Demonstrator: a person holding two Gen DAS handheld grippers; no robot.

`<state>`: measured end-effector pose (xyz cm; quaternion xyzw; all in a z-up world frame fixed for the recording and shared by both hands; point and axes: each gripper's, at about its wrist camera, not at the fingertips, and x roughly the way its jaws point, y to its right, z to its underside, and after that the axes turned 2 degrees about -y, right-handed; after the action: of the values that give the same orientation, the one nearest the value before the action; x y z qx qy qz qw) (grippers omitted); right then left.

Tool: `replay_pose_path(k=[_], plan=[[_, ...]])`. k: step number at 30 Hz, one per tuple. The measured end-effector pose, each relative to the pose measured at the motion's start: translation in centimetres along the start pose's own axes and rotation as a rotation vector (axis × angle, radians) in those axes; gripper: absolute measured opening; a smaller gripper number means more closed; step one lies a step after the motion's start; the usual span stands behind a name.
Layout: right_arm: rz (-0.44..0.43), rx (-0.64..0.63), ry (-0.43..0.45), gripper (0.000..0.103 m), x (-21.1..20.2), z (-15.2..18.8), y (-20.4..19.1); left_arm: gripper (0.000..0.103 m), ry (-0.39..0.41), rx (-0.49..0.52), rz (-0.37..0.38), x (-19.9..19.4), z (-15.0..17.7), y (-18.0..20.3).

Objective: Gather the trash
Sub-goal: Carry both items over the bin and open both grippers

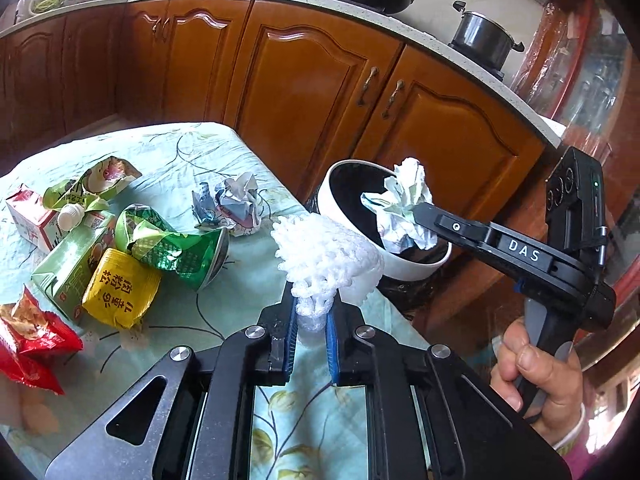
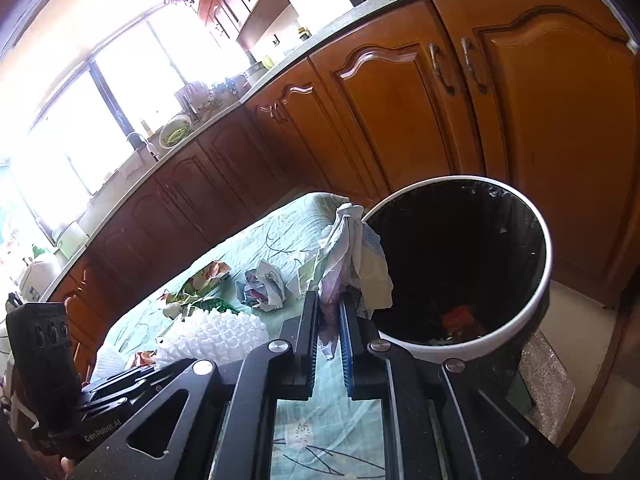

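My left gripper [image 1: 311,312] is shut on a white foam fruit net [image 1: 326,258] and holds it above the table's right edge; the net also shows in the right wrist view [image 2: 212,336]. My right gripper [image 2: 329,312] is shut on a crumpled paper ball [image 2: 352,256] and holds it over the near rim of the white trash bin [image 2: 546,276]; in the left wrist view the right gripper [image 1: 420,210] holds the paper [image 1: 404,204] over the bin [image 1: 332,196]. Some trash lies at the bin's bottom.
On the floral tablecloth [image 1: 208,312] lie another crumpled paper [image 1: 232,208], a green wrapper [image 1: 176,248], a yellow packet [image 1: 120,292], a green carton [image 1: 68,268], a red snack bag [image 1: 32,340] and a small milk carton [image 1: 32,216]. Wooden cabinets [image 1: 320,80] stand behind.
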<state>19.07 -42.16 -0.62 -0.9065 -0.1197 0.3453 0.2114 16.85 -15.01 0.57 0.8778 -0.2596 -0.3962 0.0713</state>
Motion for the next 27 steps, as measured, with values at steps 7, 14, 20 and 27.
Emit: replay_pose_path(k=[7, 14, 20, 27], plan=[[0.025, 0.039, 0.015, 0.010, -2.0, 0.7, 1.9, 0.011, 0.015, 0.033, 0.012, 0.0, -0.9, 1.7], [0.037, 0.055, 0.030, 0.010, -2.7, 0.6, 2.8, 0.011, 0.021, 0.052, 0.014, 0.7, -1.8, 2.9], [0.043, 0.061, 0.036, 0.010, -2.5, -0.1, 3.5, 0.011, 0.024, 0.075, 0.021, 1.6, -2.8, 4.2], [0.047, 0.071, 0.041, 0.010, -2.5, -0.2, 4.1, 0.011, 0.011, 0.087, 0.027, 3.0, -3.7, 5.0]])
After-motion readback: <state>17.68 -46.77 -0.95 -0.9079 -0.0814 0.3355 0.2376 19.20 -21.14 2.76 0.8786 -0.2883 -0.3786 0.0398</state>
